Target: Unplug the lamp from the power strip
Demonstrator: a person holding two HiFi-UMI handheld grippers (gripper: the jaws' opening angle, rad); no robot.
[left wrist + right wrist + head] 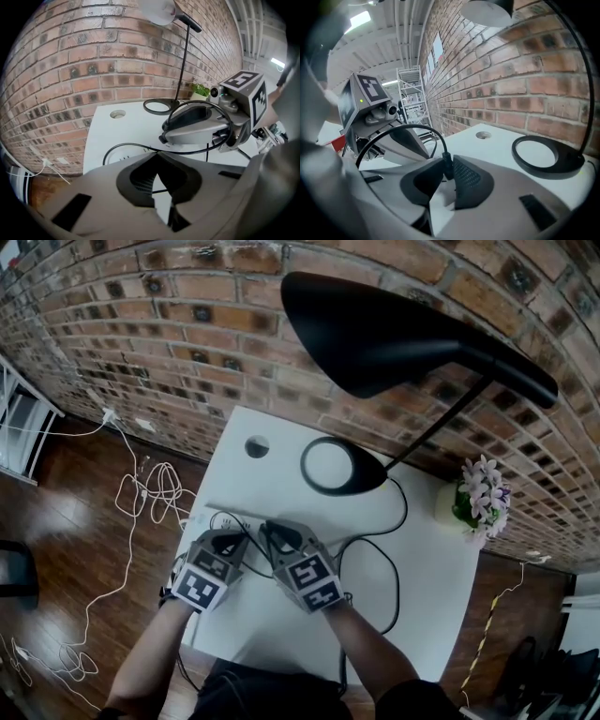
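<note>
Right gripper view shows the right gripper [449, 164] clenched on the lamp's black plug [446, 161], the pads pressing it from both sides. The white surface under the jaws hides whether the prongs are still in a socket. From the plug the black cord [393, 131] arcs up and over toward the left gripper [157, 157], which sits just beside the right one and crowds its view. The left gripper's jaws are drawn together at the tips and grip nothing; only a sliver of white surface and a thin line of cord show through the slit behind them. Just past those tips lies the white power strip [123, 153], flat on the white table [272, 624], with a loop of cord running across it. More cord curls over the table to the right of both grippers. Farther back stand the lamp's ring base [337, 465] and a round cable hole [256, 446]. The black lamp shade [394, 334] overhangs the table's back corner against the brick wall [141, 334]. A potted plant [478, 498] with pale flowers stands at the right edge. White cables [150, 493] tangle on the wooden floor [75, 521] to the left.
</note>
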